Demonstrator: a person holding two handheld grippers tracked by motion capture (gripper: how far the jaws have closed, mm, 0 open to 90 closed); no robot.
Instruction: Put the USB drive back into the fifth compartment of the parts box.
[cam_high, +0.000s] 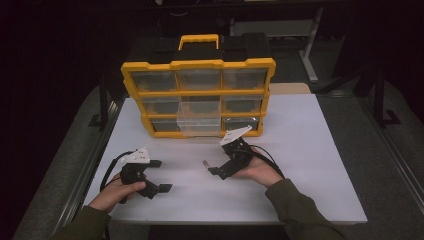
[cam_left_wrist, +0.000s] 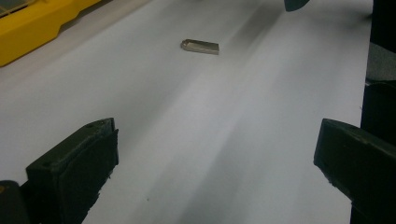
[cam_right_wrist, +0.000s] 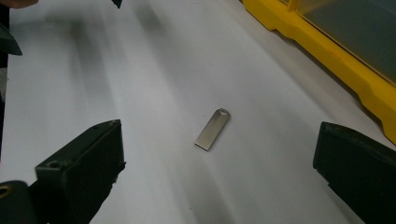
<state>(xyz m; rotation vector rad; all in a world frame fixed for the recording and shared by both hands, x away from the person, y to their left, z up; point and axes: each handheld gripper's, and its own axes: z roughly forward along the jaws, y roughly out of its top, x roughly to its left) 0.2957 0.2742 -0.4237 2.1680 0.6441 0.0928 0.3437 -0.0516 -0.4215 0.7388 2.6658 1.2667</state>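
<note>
The right gripper (cam_high: 216, 169) sits low over the white table (cam_high: 310, 165), its two black jaws spread wide with nothing between them. Just ahead of its jaw tips lies a small metal USB stick (cam_high: 205, 163), flat on the table and apart from both jaws; in the right gripper view the USB stick (cam_right_wrist: 212, 129) lies on the bare surface between the two jaws and a little beyond them, its rounded loop end pointing away. The person's right hand (cam_high: 260, 172) holds this gripper from the near right side.

The left gripper (cam_high: 159, 176) rests to the near left, held in the left hand (cam_high: 117, 192), and its jaws also stand well apart and empty. In the left gripper view the USB stick (cam_left_wrist: 200, 46) lies far ahead on the table.

Beyond both grippers, at the far side of the table, stands a yellow organiser case (cam_high: 197, 97) with clear drawers. Its middle drawer (cam_high: 199, 121) in the lower rows is pulled out toward the near side.
</note>
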